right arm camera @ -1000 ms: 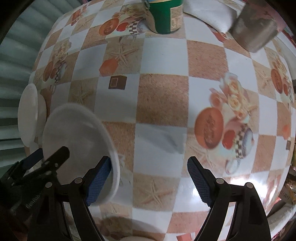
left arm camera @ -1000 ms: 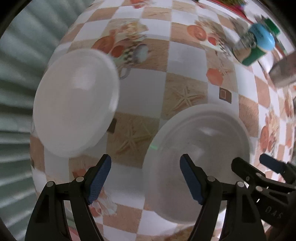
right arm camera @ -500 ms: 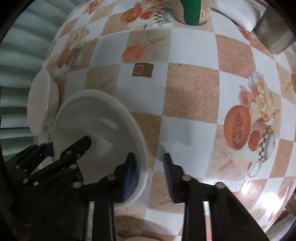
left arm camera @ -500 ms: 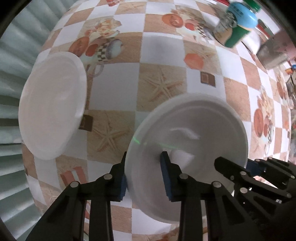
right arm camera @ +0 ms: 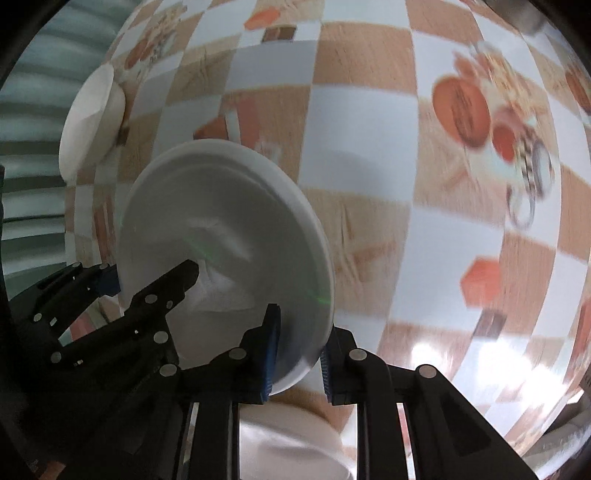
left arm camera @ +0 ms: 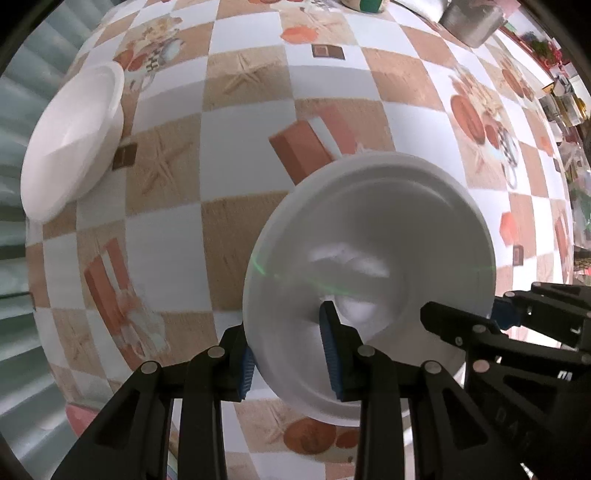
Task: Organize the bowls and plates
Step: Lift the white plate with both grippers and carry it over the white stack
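Observation:
A white plate (left arm camera: 369, 254) is held above the checkered tablecloth by both grippers. My left gripper (left arm camera: 290, 360) is shut on its near left rim. My right gripper (right arm camera: 297, 356) is shut on its right rim and shows in the left wrist view (left arm camera: 498, 317) at the plate's right edge. The plate also shows in the right wrist view (right arm camera: 221, 236), with the left gripper (right arm camera: 147, 284) on its left side. A white bowl (left arm camera: 70, 144) sits on the table at the far left, also in the right wrist view (right arm camera: 90, 118).
The tablecloth (left arm camera: 258, 129) has orange, tan and white squares. A metal pot (left arm camera: 469, 18) stands at the far right back. Another white dish (right arm camera: 291, 443) lies below the right gripper. A ribbed green wall (left arm camera: 22, 74) borders the left side.
Both grippers have shut on the plate's opposite rims and lifted it off the table toward me. The view has pulled back and the bowl has shifted left.

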Demonstrator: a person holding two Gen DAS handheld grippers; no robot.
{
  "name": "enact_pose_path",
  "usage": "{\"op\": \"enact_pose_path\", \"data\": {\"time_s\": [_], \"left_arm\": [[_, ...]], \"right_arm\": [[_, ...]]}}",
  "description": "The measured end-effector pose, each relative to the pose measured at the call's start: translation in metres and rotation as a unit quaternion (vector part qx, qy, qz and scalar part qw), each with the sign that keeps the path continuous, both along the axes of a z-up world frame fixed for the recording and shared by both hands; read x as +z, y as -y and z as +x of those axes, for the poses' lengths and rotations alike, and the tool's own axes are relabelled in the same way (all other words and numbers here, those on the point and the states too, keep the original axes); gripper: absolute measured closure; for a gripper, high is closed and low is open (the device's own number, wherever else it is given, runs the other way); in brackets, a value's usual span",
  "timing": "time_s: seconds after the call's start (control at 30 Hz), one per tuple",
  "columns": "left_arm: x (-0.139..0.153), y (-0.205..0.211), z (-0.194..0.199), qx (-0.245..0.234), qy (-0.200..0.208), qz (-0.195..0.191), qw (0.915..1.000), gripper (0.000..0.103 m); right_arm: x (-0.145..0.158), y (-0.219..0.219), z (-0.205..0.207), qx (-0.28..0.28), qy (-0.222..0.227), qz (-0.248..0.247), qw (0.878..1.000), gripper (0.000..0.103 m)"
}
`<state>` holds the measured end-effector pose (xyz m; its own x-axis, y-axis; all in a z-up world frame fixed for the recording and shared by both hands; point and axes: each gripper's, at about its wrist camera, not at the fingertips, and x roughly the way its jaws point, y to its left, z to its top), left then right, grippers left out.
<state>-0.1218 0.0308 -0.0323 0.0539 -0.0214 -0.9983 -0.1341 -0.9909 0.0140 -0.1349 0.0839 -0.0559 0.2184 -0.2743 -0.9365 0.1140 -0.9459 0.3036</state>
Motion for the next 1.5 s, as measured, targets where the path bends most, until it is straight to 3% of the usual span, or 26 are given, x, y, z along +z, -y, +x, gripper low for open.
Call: {"op": "enact_pose_path", "data": {"time_s": [0.37, 0.57, 0.7, 1.03, 1.5], "left_arm": [[0.044, -0.017, 0.009, -0.008, -0.042, 0.01, 0.999, 0.068], [0.068, -0.037, 0.021, -0.021, -0.053, 0.022, 0.9981, 0.068], [0.079, 0.007, 0.042, -0.034, -0.049, 0.029, 0.9978, 0.068], [0.077, -0.007, 0.095, -0.1, -0.017, 0.025, 0.9945, 0.068], [0.061, -0.008, 0.111, -0.125, 0.01, 0.021, 0.9919, 0.065]], "right_arm": [[0.02, -0.006, 0.008, -0.022, -0.025, 0.004, 0.999, 0.081], [0.047, -0.043, 0.032, -0.049, -0.039, 0.005, 0.998, 0.081], [0.072, -0.064, 0.042, -0.064, -0.039, 0.009, 0.997, 0.081], [0.084, -0.078, 0.1, -0.072, -0.029, 0.031, 0.997, 0.081], [0.069, -0.095, 0.129, -0.087, -0.013, 0.05, 0.995, 0.081]]}}
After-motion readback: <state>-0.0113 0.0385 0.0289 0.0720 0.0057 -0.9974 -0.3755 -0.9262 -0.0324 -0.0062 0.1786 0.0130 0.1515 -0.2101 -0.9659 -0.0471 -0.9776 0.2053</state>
